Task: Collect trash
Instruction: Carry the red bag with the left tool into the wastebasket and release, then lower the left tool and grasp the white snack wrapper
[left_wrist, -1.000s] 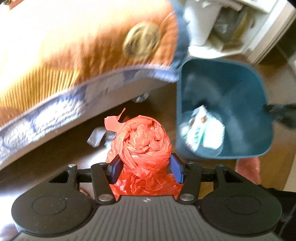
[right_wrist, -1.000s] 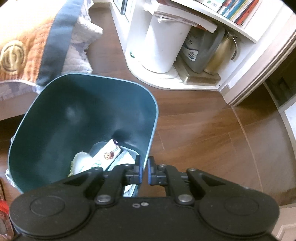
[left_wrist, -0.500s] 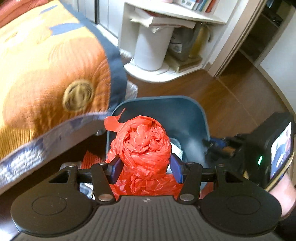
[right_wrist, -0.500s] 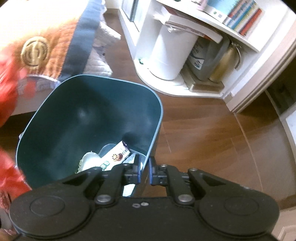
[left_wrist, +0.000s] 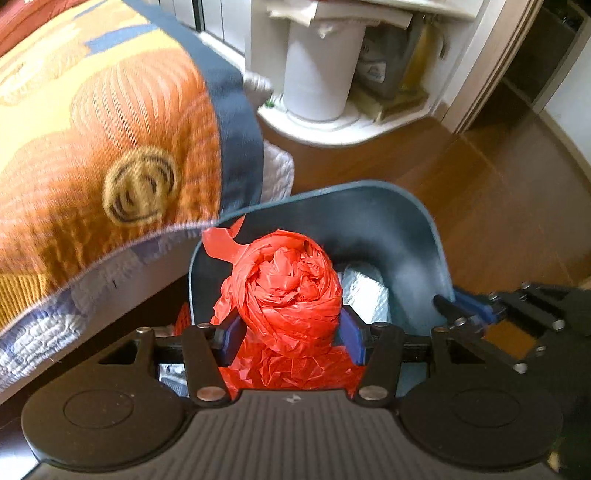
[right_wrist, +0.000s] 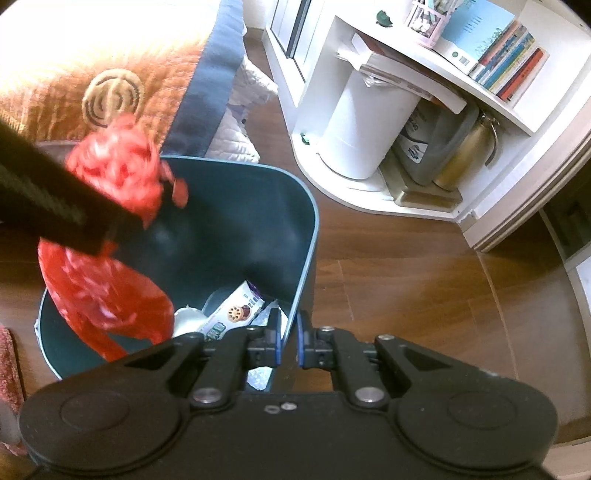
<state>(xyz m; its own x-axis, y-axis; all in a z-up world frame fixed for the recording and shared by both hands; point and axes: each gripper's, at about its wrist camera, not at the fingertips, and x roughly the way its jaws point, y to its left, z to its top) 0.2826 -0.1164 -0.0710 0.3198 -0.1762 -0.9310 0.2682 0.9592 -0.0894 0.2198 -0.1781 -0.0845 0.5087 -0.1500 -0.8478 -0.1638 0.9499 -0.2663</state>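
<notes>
My left gripper is shut on a crumpled red plastic bag and holds it over the open mouth of the dark teal bin. In the right wrist view the bag hangs over the bin's left side, its tail trailing into the bin. My right gripper is shut on the near right rim of the bin. Inside the bin lie a biscuit wrapper and white and silvery packaging.
An orange and blue quilted bedspread overhangs at the left, close to the bin. A white shelf unit with a white cylinder bin, jugs and books stands behind. Brown wood floor lies to the right.
My left gripper has carried the red bag from the floor beside the bed to above the bin. My right gripper has stayed clamped on the bin's rim.
</notes>
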